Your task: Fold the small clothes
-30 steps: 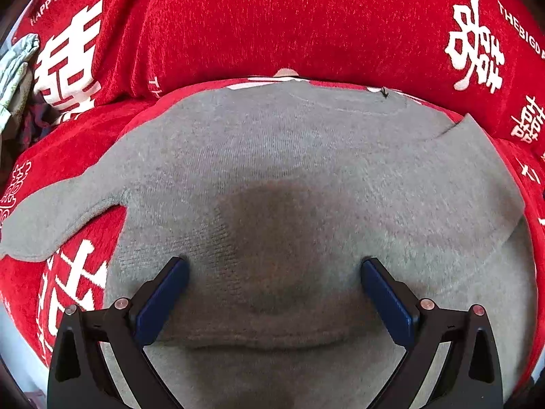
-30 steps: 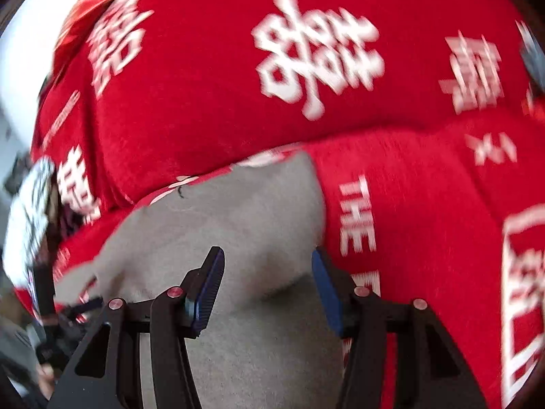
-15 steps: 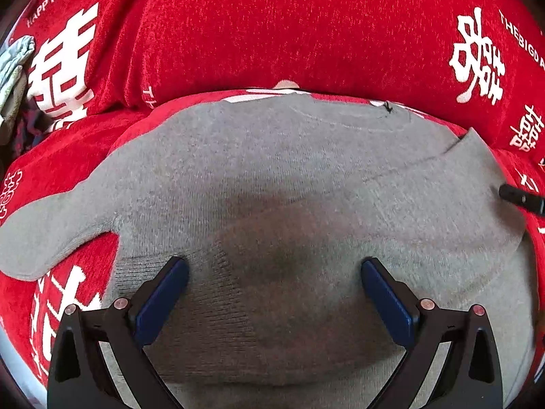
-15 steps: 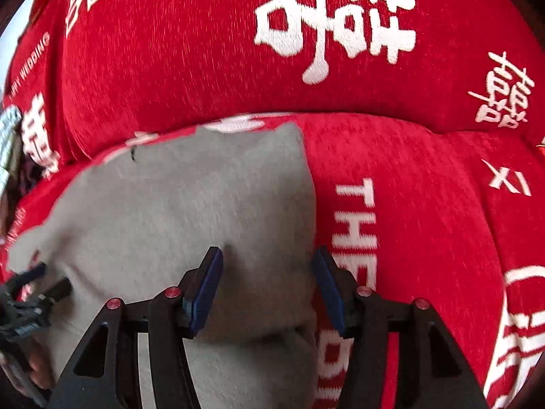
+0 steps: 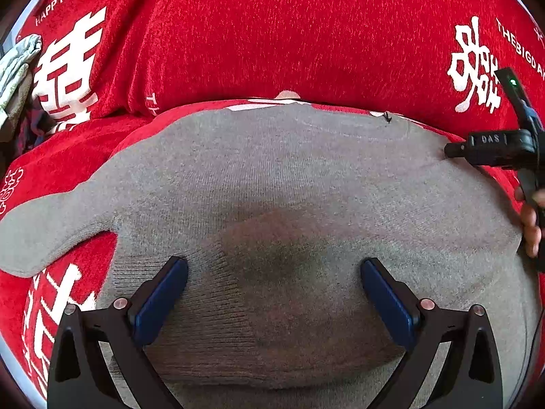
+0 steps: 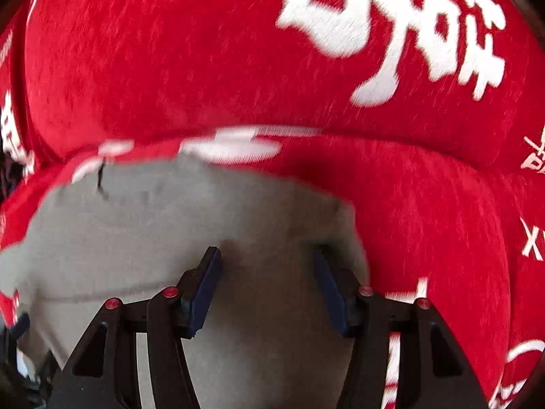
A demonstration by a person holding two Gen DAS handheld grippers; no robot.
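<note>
Garment: a grey knit sweater [image 5: 293, 184] lies spread flat on a red cover with white characters [image 5: 259, 34], directly under and ahead of both tools.
Left wrist view only: one sleeve [image 5: 44, 235] stretches out to the left of the tool; a pale folded cloth [image 5: 17, 68] sits at the far left edge; the right gripper [image 5: 453, 150] comes in from the right with its tip at the sweater's far right edge, fingers of a hand [image 5: 531, 228] behind it.
Right wrist view only: the sweater's right border against the red cover, just beyond the right pad; this picture is motion-blurred.
Left gripper [image 5: 272, 293]: jaws spread wide, angled steeply down over the ribbed hem, nothing pinched.
Right gripper [image 6: 267, 283]: jaws partly spread, angled steeply down over the grey knit near its right edge, pads apart with flat fabric beneath and no fold gripped.
</note>
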